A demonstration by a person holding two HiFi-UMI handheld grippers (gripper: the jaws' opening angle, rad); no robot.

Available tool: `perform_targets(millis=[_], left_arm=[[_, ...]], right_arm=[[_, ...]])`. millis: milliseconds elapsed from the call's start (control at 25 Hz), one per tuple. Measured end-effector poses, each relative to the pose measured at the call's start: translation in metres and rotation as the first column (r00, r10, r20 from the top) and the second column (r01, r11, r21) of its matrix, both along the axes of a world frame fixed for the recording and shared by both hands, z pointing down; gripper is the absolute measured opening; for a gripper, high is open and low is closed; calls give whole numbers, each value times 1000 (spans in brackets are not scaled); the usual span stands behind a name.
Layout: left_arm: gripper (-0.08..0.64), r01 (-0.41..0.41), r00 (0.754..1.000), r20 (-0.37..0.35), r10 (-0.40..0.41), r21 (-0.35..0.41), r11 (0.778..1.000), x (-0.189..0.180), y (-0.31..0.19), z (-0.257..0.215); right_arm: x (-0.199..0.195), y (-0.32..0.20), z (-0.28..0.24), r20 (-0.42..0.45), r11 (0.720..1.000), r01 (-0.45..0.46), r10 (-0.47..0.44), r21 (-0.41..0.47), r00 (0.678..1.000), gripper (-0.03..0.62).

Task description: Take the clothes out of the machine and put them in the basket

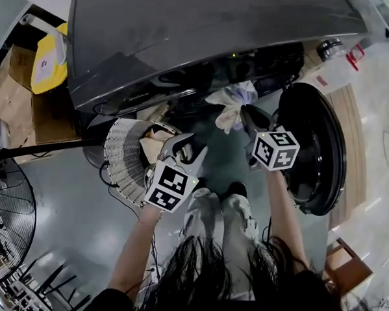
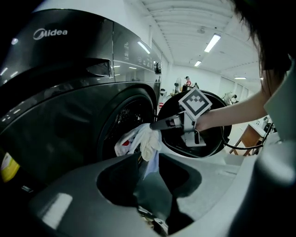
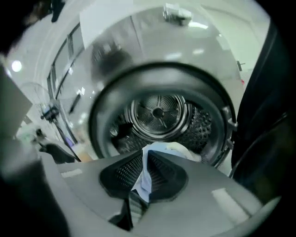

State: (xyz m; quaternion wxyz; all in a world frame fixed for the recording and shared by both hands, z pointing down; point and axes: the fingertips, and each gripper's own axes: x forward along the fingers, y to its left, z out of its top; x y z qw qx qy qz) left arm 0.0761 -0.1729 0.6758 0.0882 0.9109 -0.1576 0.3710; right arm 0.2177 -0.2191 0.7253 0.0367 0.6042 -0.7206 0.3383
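basket left of door; cloth seemingly just outside drum

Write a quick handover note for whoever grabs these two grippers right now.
Left gripper: open, empty, beside the basket.
Right gripper: shut on a pale garment, held just outside the machine, whose door hangs open.
Done: beige clothes already lie in the basket.
Left: carry the pale garment to the basket, release it, then check the drum for more.
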Motion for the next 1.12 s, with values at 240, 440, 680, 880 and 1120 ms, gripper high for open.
perform_targets(millis=[240, 440, 680, 880, 1120], left_arm=[[208, -24, 999, 49, 24, -5, 1000, -2, 12, -21], [303, -28, 999, 29, 29, -15, 999, 5, 25, -47], [362, -32, 999, -1, 32, 35, 999, 24, 33, -85], [365, -56, 996, -72, 61, 74, 996, 42, 50, -122], [351, -137, 982, -104, 158, 186, 973, 65, 79, -182]], right_arm=[[-18, 29, -85, 93, 994, 38, -47, 100, 995, 61], [-34, 52, -141, 102, 983, 111, -126, 143, 987, 61], [-41, 77, -198, 105, 960, 216, -236, 177, 966, 60], [-61, 108, -248, 111, 915, 349, -376, 203, 920, 60], [-79, 138, -299, 118, 845, 488, -520, 219, 846, 60]])
